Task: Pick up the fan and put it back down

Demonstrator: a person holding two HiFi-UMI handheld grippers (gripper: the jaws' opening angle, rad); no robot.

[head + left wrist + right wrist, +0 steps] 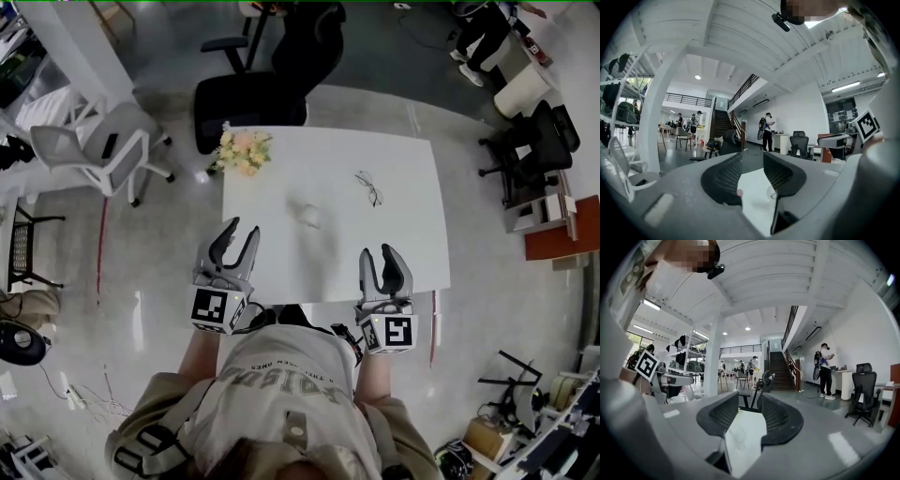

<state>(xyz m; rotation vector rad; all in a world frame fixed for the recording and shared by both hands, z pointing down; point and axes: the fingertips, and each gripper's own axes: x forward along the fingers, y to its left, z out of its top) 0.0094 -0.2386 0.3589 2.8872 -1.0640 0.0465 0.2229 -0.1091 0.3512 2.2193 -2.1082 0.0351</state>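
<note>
A small white object (310, 217), which seems to be the fan, stands near the middle of the white table (403, 169). My left gripper (241, 230) hovers at the table's front left, short of the fan and to its left. Its jaws stand apart with nothing between them, and in the left gripper view (752, 157) only the tabletop shows in the gap. My right gripper (379, 251) is held over the front right part of the table, also apart from the fan. It is open and empty, with bare table showing between its jaws in the right gripper view (750, 397).
A bunch of pale flowers (242, 150) sits at the table's far left corner and a pair of glasses (369, 187) lies at the far right. A black office chair (262, 84) stands behind the table, a white chair (103, 145) to the left. People stand far off.
</note>
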